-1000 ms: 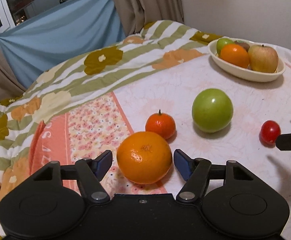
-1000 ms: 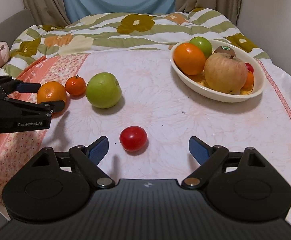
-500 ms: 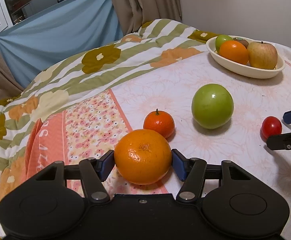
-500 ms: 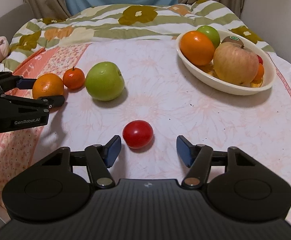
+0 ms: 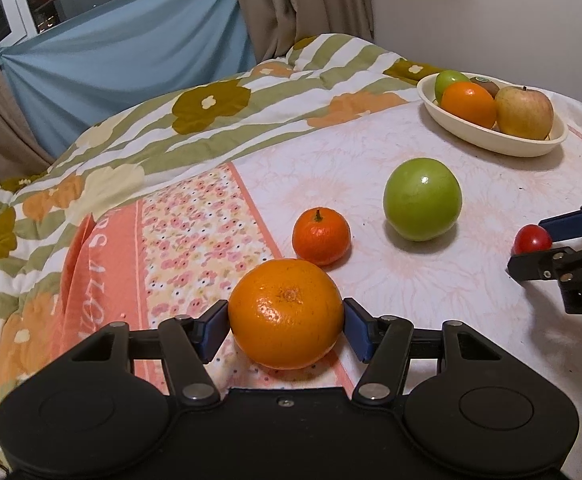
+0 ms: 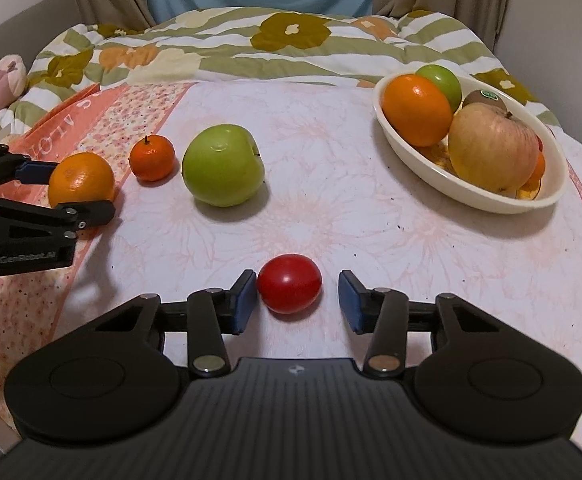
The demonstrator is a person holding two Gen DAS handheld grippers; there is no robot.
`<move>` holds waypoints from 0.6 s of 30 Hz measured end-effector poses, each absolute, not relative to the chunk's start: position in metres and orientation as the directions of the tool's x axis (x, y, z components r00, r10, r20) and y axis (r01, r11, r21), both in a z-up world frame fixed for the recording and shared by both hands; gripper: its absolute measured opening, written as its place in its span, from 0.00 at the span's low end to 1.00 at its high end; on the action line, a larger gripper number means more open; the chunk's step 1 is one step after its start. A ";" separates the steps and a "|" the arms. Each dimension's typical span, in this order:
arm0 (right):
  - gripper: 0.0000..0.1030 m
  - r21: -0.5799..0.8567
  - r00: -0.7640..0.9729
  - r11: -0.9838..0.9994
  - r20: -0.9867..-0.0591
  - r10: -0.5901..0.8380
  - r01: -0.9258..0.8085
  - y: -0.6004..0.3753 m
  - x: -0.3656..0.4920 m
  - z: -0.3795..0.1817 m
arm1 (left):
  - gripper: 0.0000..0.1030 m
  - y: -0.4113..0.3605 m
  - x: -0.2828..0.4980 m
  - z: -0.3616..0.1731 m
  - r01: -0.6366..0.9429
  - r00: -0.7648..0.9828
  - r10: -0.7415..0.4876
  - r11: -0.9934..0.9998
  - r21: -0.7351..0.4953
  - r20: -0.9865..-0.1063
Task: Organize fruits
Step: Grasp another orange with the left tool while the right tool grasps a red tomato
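Note:
A large orange (image 5: 287, 304) rests on the floral cloth with my left gripper (image 5: 285, 326) shut on it, both blue pads against its sides. A small mandarin (image 5: 321, 235) and a green apple (image 5: 422, 199) lie just beyond. My right gripper (image 6: 298, 300) is closing around a red tomato (image 6: 290, 283) on the cloth. Its left pad is at the tomato and a gap remains on the right side. A cream bowl (image 6: 491, 200) at the far right holds an orange, a green apple, a kiwi and a yellow-red apple.
A striped flowered quilt (image 6: 251, 52) is bunched along the far edge of the surface. Curtains and a blue sheet (image 5: 131, 64) hang behind it. A wall rises close beside the bowl (image 5: 491, 144). A pink cushion (image 6: 7, 76) lies far left.
My left jaws closed from a wide gap onto the large orange. My right jaws narrowed from wide open to close around the tomato, and that gripper came nearer to it.

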State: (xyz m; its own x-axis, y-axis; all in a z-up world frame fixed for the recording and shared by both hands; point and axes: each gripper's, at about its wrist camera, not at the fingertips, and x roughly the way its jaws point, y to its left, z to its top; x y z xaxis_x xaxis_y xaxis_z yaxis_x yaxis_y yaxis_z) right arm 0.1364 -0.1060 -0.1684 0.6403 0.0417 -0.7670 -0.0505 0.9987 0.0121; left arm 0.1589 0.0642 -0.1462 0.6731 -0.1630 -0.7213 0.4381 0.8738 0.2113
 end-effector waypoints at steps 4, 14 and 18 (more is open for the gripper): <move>0.48 -0.008 0.639 0.996 -0.768 0.049 -0.087 -0.102 0.136 -0.167 | 0.63 0.065 0.153 -0.141 0.420 0.676 -0.153 0.884 0.206 -0.721; 0.47 0.017 0.662 0.992 -0.743 0.094 -0.122 -0.113 0.131 -0.138 | 0.63 0.053 0.144 -0.113 0.391 0.688 -0.159 0.903 0.177 -0.708; 0.47 0.021 0.680 0.992 -0.726 0.103 -0.127 -0.130 0.129 -0.118 | 0.63 0.039 0.143 -0.095 0.388 0.695 -0.177 0.908 0.156 -0.697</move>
State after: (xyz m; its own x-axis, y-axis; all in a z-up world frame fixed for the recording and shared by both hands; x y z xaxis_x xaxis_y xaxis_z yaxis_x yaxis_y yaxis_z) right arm 0.1294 -0.1298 -0.1181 0.6805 0.1031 -0.7255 -0.1273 0.9916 0.0215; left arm 0.1429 0.0390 -0.0953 0.6949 -0.1772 -0.6969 0.3879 0.9085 0.1557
